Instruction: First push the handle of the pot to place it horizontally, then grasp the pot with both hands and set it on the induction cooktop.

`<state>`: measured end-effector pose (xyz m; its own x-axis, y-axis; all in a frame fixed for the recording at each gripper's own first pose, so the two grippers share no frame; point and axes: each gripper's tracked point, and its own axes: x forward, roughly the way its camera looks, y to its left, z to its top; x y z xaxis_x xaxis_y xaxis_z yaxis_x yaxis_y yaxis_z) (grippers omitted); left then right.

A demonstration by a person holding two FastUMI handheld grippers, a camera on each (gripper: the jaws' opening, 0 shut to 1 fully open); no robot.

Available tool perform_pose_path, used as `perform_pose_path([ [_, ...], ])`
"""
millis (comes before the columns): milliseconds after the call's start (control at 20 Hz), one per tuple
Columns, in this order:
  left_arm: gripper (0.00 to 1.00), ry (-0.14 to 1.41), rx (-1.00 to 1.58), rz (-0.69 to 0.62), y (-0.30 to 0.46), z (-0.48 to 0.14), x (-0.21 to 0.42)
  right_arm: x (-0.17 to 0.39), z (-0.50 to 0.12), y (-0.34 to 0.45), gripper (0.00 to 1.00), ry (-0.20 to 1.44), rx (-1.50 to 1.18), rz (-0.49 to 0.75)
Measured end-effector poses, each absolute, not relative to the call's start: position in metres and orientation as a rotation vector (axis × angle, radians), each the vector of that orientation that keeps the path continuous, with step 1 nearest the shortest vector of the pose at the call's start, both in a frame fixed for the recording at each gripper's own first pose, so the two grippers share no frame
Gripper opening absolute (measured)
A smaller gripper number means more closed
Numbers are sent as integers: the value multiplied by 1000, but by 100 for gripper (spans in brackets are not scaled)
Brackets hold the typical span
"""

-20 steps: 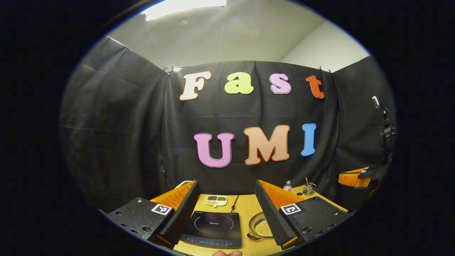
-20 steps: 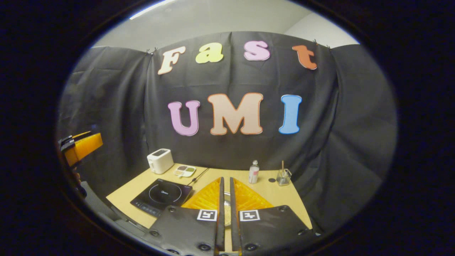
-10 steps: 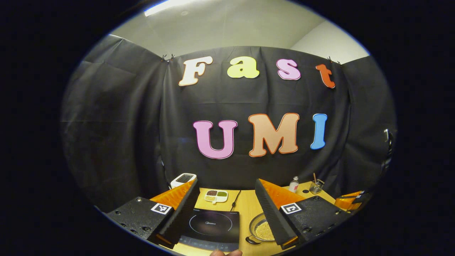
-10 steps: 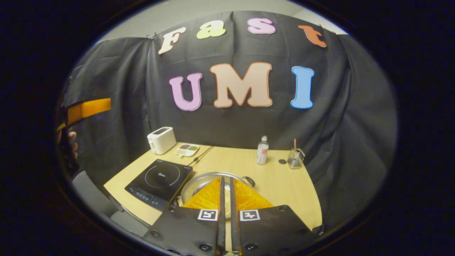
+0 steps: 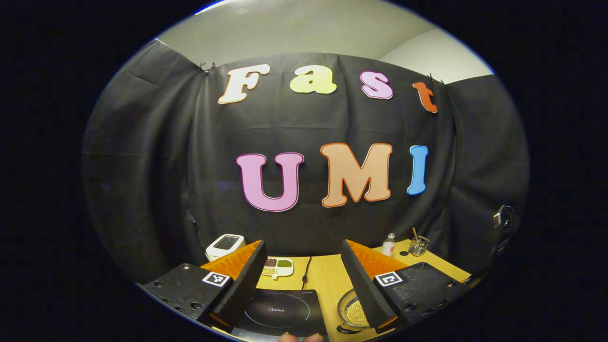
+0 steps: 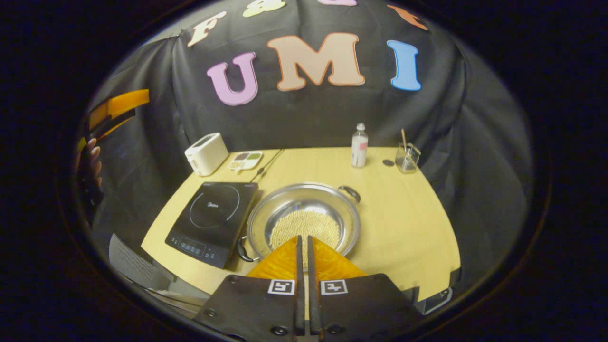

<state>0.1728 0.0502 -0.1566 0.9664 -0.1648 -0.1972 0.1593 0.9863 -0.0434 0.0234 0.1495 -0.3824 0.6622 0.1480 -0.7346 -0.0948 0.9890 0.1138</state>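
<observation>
Starting at the left of the right gripper view, we see our left gripper (image 6: 114, 107) held high beside the booth wall, well away from the worktop (image 6: 403, 213); in the left gripper view its jaws stand wide apart with nothing between them. Next along the worktop sits the toaster (image 6: 205, 153), then a small divided dish (image 6: 245, 160) just beside it. In front of those lies the induction cooktop (image 6: 213, 222), bare on top. Just right of it, almost touching its edge, stands the pot (image 6: 304, 218), upright, with a layer of pale grains in the bottom. Its two loop handles lie on a diagonal: the near handle (image 6: 243, 249) toward the cooktop's front corner, the far handle (image 6: 350, 193) toward the back right. Our right gripper (image 6: 304, 249) hovers above the pot's near rim, jaws pressed nearly together and holding nothing.

We judge the handle push has not begun. The risks from here:
- Pushing the near handle leftward could ram the pot into the cooktop, since they sit so close.
- A push too high on the rim could tip the pot and spill the grains.
- The bottle (image 6: 359, 145) and glass jar (image 6: 407, 156) at the back right stand well apart, so we expect no trouble there.
</observation>
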Motion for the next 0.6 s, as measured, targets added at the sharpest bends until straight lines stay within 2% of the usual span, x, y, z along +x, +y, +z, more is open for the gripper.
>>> perform_pose_path([
  [50, 95, 198, -35, -190, 52, -162, 178, 18, -393, 160, 0, 872, 90, 123],
  [100, 95, 199, -42, -214, 54, -168, 183, 15, -403, 167, 4, 902, 107, 107],
  [150, 95, 198, -45, -234, 59, -176, 186, 12, -412, 171, 0, 924, 107, 86],
  [200, 95, 202, -48, -252, 61, -182, 190, 9, -420, 174, 4, 944, 102, 57],
  [250, 93, 221, -48, -270, 64, -190, 191, 6, -428, 180, 0, 967, 116, 40],
  [300, 96, 221, -55, -286, 67, -193, 193, 4, -434, 189, 4, 986, 138, 31],
  [350, 96, 213, -57, -299, 70, -194, 196, 2, -442, 195, 0, 1008, 149, 24],
  [400, 96, 207, -52, -310, 74, -196, 199, -2, -452, 199, 0, 1044, 145, 16],
  [450, 95, 209, -47, -317, 76, -200, 201, -8, -460, 201, 4, 1083, 131, 6],
  [550, 96, 203, -51, -335, 78, -204, 203, -12, -472, 206, 4, 1131, 124, -3],
  [600, 93, 203, -56, -341, 79, -206, 204, -15, -478, 210, 4, 1152, 126, -6],
])
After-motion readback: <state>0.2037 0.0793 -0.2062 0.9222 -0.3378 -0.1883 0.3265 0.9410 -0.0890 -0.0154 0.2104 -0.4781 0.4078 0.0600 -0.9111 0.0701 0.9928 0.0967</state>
